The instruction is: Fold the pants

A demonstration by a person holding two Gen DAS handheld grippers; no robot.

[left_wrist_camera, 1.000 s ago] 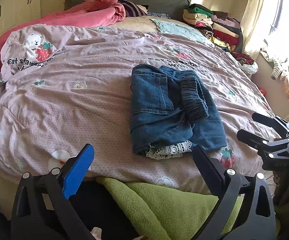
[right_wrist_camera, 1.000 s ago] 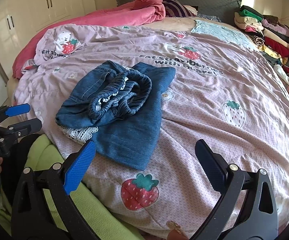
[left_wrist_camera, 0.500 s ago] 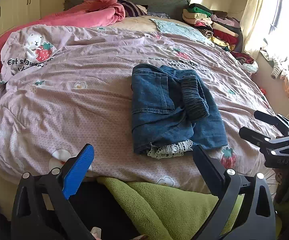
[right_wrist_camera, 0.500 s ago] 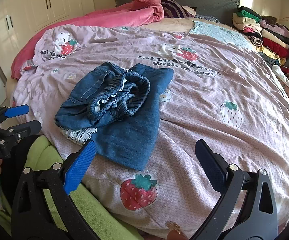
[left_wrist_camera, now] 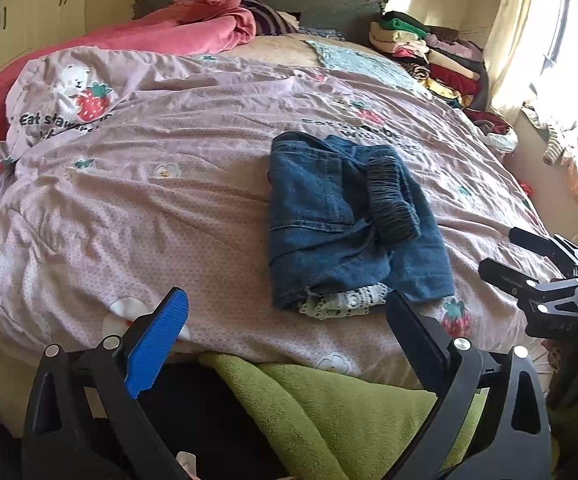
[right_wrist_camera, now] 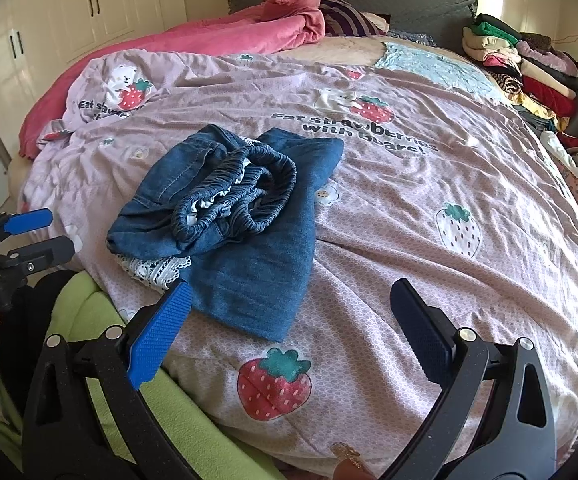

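Left wrist view: the left gripper (left_wrist_camera: 285, 320) spreads wide, empty, over the near edge of the bed, its blue pad at 8 o'clock. The pants (left_wrist_camera: 349, 220) — blue denim, folded into a compact bundle with white lace showing at the near end — lie on the lilac strawberry duvet (left_wrist_camera: 169, 200) just right of centre. At 3 o'clock the right gripper (left_wrist_camera: 517, 252) is also parted, holding nothing.

Right wrist view: the pants (right_wrist_camera: 233, 216) sit at 10 o'clock, elastic waistband bunched on top. A stack of folded clothes (right_wrist_camera: 529, 68) rests at 2 o'clock.
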